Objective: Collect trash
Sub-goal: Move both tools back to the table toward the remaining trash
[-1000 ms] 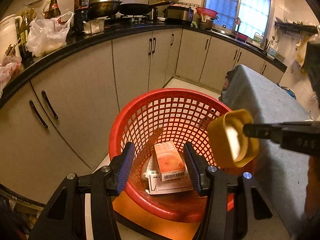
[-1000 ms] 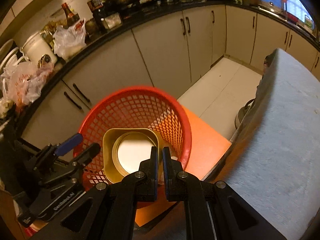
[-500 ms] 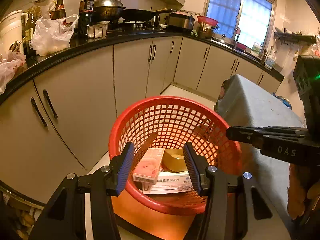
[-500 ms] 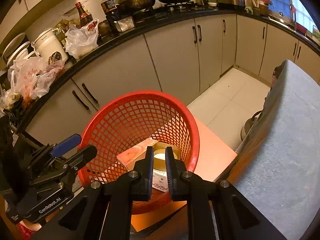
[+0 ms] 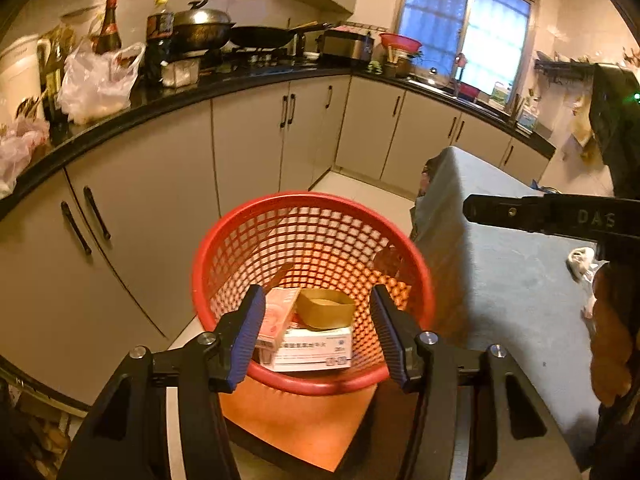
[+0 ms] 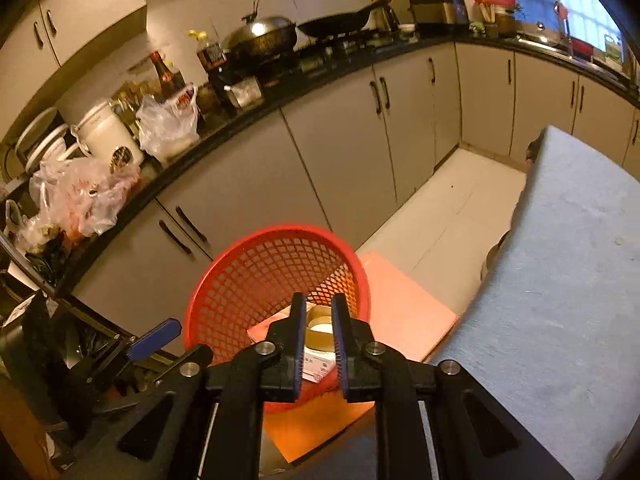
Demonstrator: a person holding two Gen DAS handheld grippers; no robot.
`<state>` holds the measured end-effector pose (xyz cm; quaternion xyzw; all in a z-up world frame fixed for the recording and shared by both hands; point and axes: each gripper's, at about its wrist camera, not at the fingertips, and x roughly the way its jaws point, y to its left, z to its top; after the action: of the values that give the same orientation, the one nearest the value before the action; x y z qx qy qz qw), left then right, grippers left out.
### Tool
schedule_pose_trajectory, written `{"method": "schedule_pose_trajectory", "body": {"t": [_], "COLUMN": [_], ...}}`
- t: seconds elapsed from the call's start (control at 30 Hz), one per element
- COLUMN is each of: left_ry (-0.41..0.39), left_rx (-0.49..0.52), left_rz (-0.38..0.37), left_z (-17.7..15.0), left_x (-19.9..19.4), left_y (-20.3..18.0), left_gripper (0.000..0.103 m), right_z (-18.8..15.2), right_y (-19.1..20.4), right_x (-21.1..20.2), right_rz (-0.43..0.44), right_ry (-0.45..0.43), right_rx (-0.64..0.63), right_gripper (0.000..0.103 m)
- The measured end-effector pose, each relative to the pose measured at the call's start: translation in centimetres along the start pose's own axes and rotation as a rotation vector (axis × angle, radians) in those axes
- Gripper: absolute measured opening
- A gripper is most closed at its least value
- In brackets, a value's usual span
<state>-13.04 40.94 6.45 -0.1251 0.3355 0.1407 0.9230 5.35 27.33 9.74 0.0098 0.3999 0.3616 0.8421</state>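
Yellow plastic tub [image 5: 325,313] inside red mesh plastic basket [image 5: 312,216], atop white cardboard box [image 5: 316,347]. Left tool [image 5: 318,338] wide, empty; right tool [image 6: 316,344] narrow gap, empty. Risk: clipping basket rim, tipping it off orange stool [image 6: 404,312].

A red mesh basket [image 5: 224,264] stands upright on an orange board [image 5: 304,428]. Inside it, a yellow square tub [image 5: 326,312] sits open side up on a flat white box [image 5: 316,350], with a pink box [image 5: 278,318] tilted against the tub's left side.
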Motion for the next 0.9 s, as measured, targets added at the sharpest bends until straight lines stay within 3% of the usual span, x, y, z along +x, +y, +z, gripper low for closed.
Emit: {"method": "schedule_pose_trajectory", "body": {"t": [0.03,0.23,0.47,0.53,0.77,0.83,0.9], "left_ry": [-0.003,0.006,0.053,0.076,0.207,0.246,0.271], "left_rx": [0.008,0.095,0.219,0.251,0.305,0.302,0.294], "left_rz": [-0.012,-0.09,-0.217,-0.259,-0.395,-0.423,-0.439], "left_z": [0.0,0.1,-0.9,-1.3,-3.6,-4.0,-4.2], "left_x": [-0.2,-0.4,-0.2,0.0,1.1,1.6,1.8], "left_y": [-0.8,-6.9,-16.1,-18.6,-27.0,-28.9,-30.3], "left_gripper": [0.056,0.056,0.067,0.067,0.07,0.07,0.071], "right_z": [-0.1,-3.0,-8.2,-10.0,-15.9,-16.8,-17.6], "right_y": [-0.2,-4.7,-13.9,-17.0,-25.5,-26.7,-27.7], "right_x": [-0.5,-6.3,-15.2,-18.1,-26.5,-27.6,-27.8], "right_rz": [-0.007,-0.04,-0.175,-0.205,-0.398,-0.439,-0.459], "right_ry": [-0.003,-0.055,-0.13,-0.157,-0.242,-0.244,-0.236], "right_rx": [0.001,0.071,0.198,0.257,0.427,0.446,0.438], "right_gripper": [0.027,0.028,0.031,0.042,0.051,0.069,0.073]}}
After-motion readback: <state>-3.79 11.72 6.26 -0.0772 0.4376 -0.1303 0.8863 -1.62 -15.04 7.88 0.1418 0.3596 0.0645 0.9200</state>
